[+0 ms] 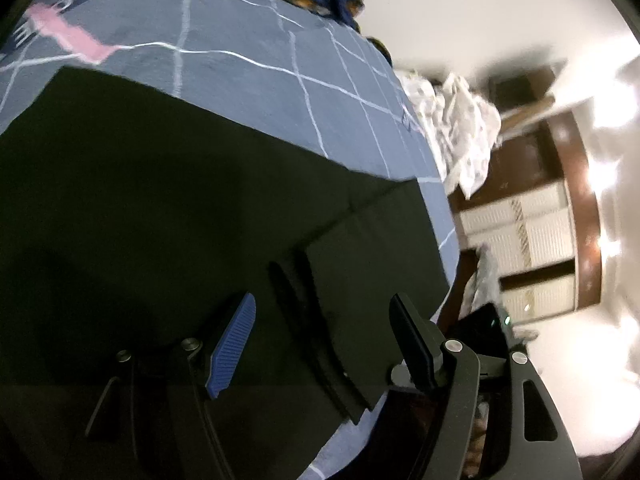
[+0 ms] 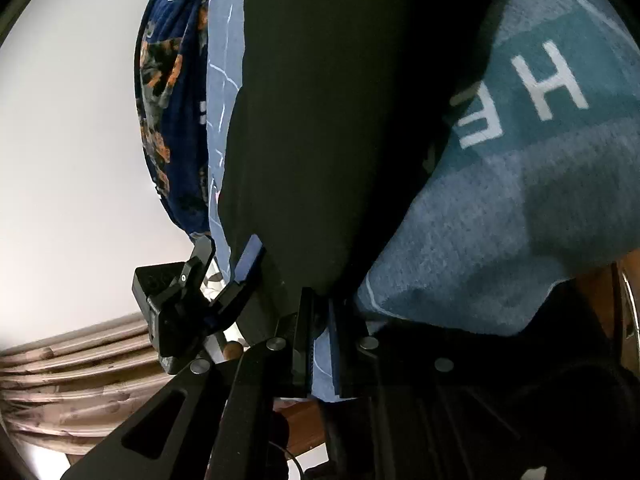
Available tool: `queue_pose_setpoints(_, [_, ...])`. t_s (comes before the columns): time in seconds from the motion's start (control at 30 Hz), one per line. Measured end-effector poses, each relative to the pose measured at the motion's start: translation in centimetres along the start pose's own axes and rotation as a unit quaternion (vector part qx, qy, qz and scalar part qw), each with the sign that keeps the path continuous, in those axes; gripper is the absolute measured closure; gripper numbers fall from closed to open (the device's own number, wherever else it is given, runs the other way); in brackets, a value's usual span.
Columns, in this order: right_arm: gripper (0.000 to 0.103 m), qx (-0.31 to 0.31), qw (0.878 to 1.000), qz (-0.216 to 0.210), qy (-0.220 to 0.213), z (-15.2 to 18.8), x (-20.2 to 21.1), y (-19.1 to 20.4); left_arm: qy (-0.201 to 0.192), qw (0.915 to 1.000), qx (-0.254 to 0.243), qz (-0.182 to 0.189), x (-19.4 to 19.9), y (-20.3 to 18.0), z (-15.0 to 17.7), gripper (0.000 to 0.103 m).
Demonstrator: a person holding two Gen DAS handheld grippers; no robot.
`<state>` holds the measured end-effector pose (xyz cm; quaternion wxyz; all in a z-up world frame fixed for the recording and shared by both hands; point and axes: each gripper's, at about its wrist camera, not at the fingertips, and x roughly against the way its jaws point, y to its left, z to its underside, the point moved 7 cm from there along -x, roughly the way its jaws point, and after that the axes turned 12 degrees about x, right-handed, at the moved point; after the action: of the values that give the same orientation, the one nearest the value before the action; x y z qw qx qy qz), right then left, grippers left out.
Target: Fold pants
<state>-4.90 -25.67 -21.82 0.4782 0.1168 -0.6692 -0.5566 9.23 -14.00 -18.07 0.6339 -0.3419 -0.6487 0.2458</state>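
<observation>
Black two-finger left gripper (image 1: 320, 344) hangs open over the dark fabric pants (image 1: 160, 208), gripping nothing. Right gripper (image 2: 320, 344) is nearly shut on blue bedsheet (image 2: 320, 372) at the pants' near edge. Pants lie flat on the grey-blue checked bedsheet; several layers show, further folds probably remain.

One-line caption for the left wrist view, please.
Open left tool poised over dark pants on the blue bedspread.

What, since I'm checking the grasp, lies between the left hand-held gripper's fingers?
The black pants' folded edge, seen in the left wrist view; jaws open.
</observation>
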Motion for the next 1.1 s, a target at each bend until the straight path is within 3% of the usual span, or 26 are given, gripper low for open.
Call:
queue_pose_setpoints(0.03, [0.094, -0.001, 1.000, -0.002, -0.001, 0.0, 0.0, 0.0, -0.001, 0.9998, -0.015, -0.011, -0.2, -0.4, 0.2, 0.037])
queue_pose_setpoints(0.1, [0.094, -0.004, 1.000, -0.007, -0.002, -0.1, -0.2, 0.0, 0.001, 0.9987, -0.038, -0.032, -1.1, -1.0, 0.6, 0.071])
queue_pose_setpoints(0.23, [0.094, -0.008, 1.000, -0.015, -0.013, -0.7, 0.1, -0.1, -0.013, 0.9975, -0.041, -0.057, -1.8, -0.7, -0.1, 0.085])
queue_pose_setpoints(0.33, [0.094, -0.007, 1.000, -0.019, -0.017, -1.1, 0.0, 0.0, -0.017, 0.9984, -0.030, -0.045, -1.8, -0.9, -0.7, 0.086])
queue_pose_setpoints(0.5, [0.094, -0.001, 0.999, -0.025, -0.019, -1.6, -0.8, 0.5, -0.059, 0.9961, -0.050, -0.042, -0.5, -2.0, -1.7, 0.086])
queue_pose_setpoints(0.7, [0.098, -0.014, 0.999, -0.034, -0.008, -1.5, -1.7, -0.4, -0.032, 0.9980, -0.018, -0.052, -1.6, 0.2, -1.1, 0.086])
queue_pose_setpoints(1.1, [0.098, -0.002, 1.000, -0.030, -0.006, -1.4, -2.0, 0.3, -0.063, 0.9958, -0.029, -0.060, 0.8, 0.0, -0.9, 0.083])
